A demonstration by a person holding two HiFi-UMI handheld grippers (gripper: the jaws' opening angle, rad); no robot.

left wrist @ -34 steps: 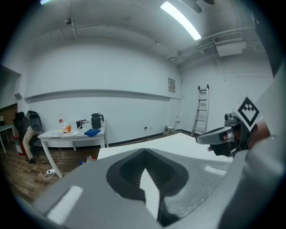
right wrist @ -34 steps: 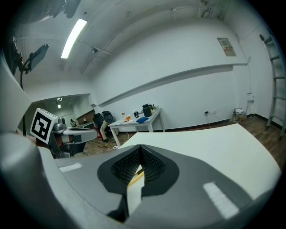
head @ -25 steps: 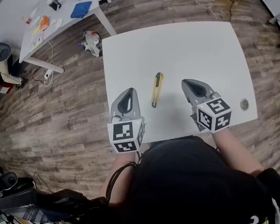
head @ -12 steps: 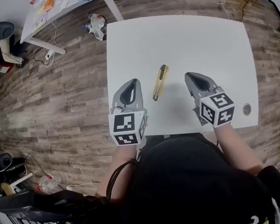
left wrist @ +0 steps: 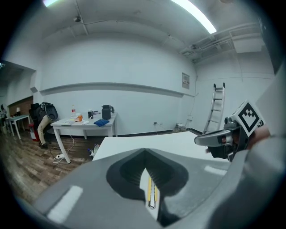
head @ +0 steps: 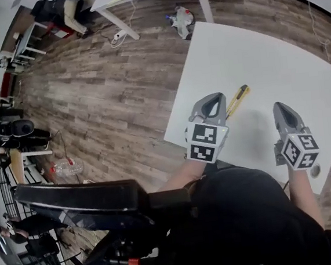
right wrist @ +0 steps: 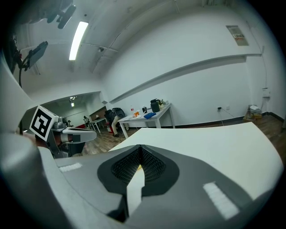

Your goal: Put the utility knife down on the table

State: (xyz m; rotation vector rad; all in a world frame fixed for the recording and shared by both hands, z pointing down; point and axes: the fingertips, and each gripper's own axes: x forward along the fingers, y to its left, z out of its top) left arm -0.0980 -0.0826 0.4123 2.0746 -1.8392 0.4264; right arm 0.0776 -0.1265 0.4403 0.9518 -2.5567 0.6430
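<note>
Knife (head: pixel 239 97) lies free on table (head: pixel 263 55) between left gripper (head: pixel 213 97) and right gripper (head: pixel 280 106), both closed on nothing; task looks done.

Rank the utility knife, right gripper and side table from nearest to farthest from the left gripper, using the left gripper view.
1. The utility knife, on the white table just ahead of the left gripper.
2. The right gripper, off to the right.
3. The side table, far off to the left.
</note>
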